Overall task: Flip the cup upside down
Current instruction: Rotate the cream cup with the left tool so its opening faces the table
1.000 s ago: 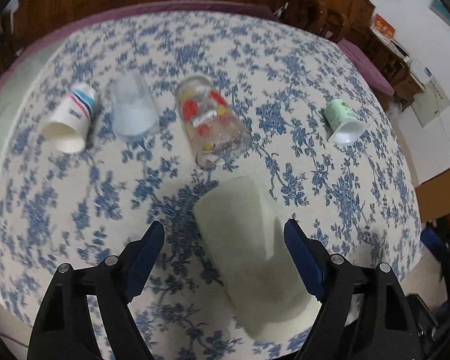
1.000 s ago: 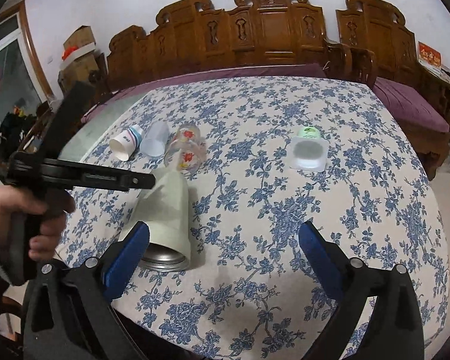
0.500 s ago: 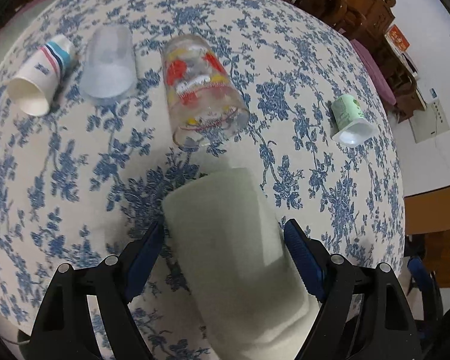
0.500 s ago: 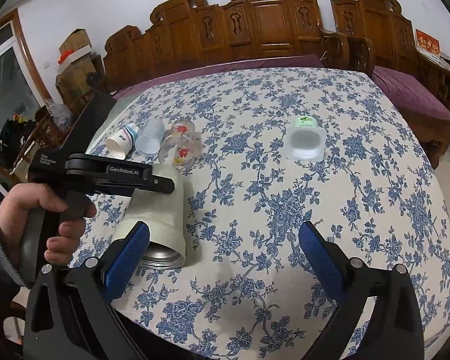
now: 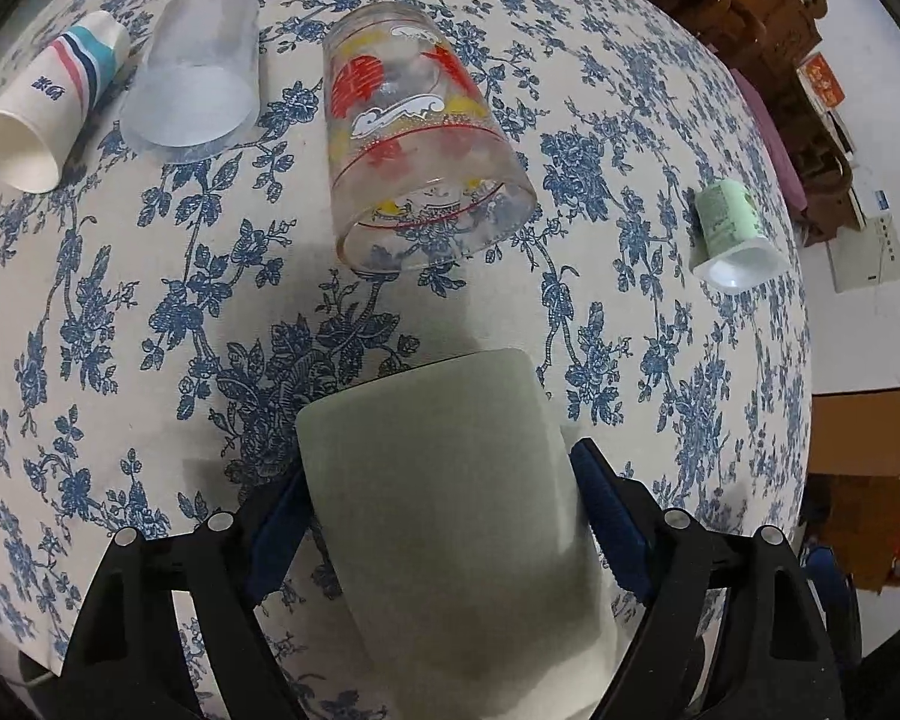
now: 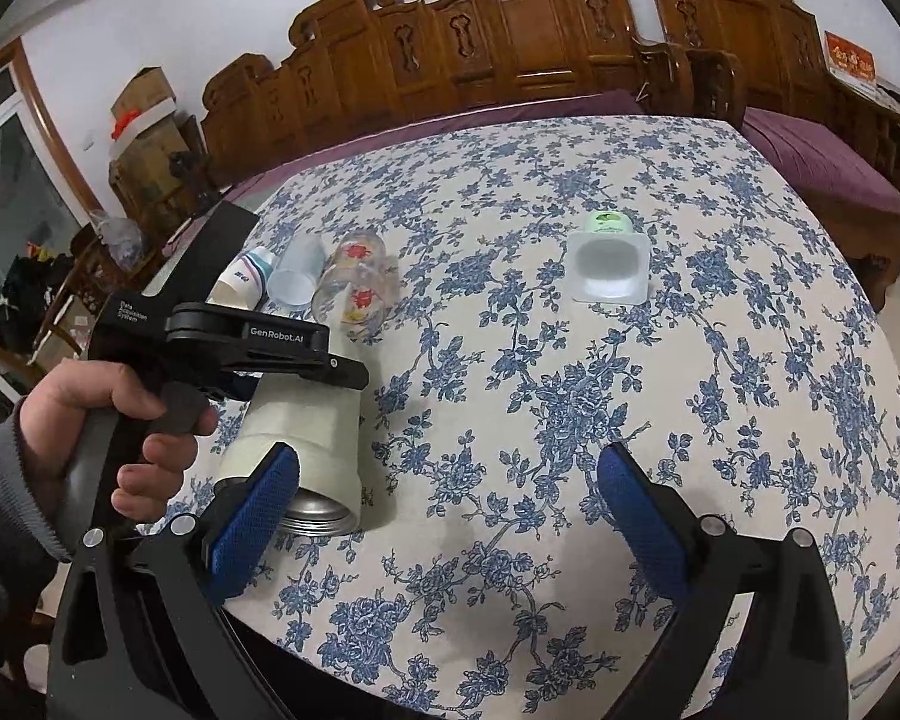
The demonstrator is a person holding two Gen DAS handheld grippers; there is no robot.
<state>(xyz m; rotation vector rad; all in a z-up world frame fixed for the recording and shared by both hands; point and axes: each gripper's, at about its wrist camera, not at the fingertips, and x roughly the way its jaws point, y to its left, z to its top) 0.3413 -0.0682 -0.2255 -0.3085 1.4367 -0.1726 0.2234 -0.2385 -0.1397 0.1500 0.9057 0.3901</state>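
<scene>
A pale green cup with a metal rim (image 5: 450,498) lies on its side on the floral tablecloth, base pointing away from me. My left gripper (image 5: 444,516) is shut on the cup, its blue pads pressed on both sides of the body. In the right wrist view the same cup (image 6: 306,438) lies at the near left with its open metal mouth toward the table edge, and the left gripper (image 6: 252,348) sits over it. My right gripper (image 6: 450,516) is open and empty above the near part of the table.
A printed glass (image 5: 414,144), a clear plastic cup (image 5: 195,75) and a striped paper cup (image 5: 51,102) lie on their sides beyond. A small green yogurt cup (image 5: 729,228) lies at the right. The table edge (image 6: 510,684) is close. Carved wooden benches (image 6: 510,30) stand behind.
My left gripper moved down and forward around the pale green cup and closed on it. The right gripper stayed open and barely moved.
</scene>
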